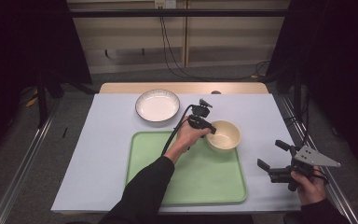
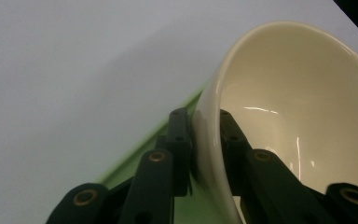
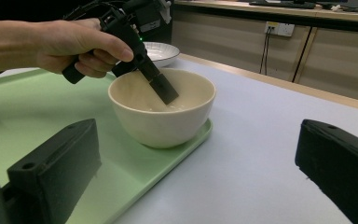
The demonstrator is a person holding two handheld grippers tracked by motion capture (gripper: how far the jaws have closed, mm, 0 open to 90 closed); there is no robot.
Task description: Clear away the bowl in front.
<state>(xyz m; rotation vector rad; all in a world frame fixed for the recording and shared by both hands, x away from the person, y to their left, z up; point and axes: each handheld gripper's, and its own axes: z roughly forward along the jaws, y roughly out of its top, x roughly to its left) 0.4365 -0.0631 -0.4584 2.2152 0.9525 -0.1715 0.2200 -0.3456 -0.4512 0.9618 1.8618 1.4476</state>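
Note:
A cream bowl [image 1: 223, 136] stands on the far right corner of a green tray [image 1: 191, 182]. My left gripper [image 1: 210, 130] comes at it from the left and straddles its near rim, one jaw inside and one outside. In the left gripper view the bowl's wall [image 2: 261, 93] sits pinched between the pads of the gripper [image 2: 200, 116]. The right gripper view shows the inner jaw of the left gripper [image 3: 161, 86] down inside the bowl [image 3: 163, 116]. My right gripper [image 1: 270, 154] hovers open to the right of the tray, holding nothing, its jaws [image 3: 196, 163] wide apart and aimed at the bowl.
A white ribbed plate [image 1: 157, 105] lies on the pale table top [image 1: 98, 154] beyond the tray's far left corner. The tray's middle is bare green. Dark frame posts flank the table, and cables hang along the back wall.

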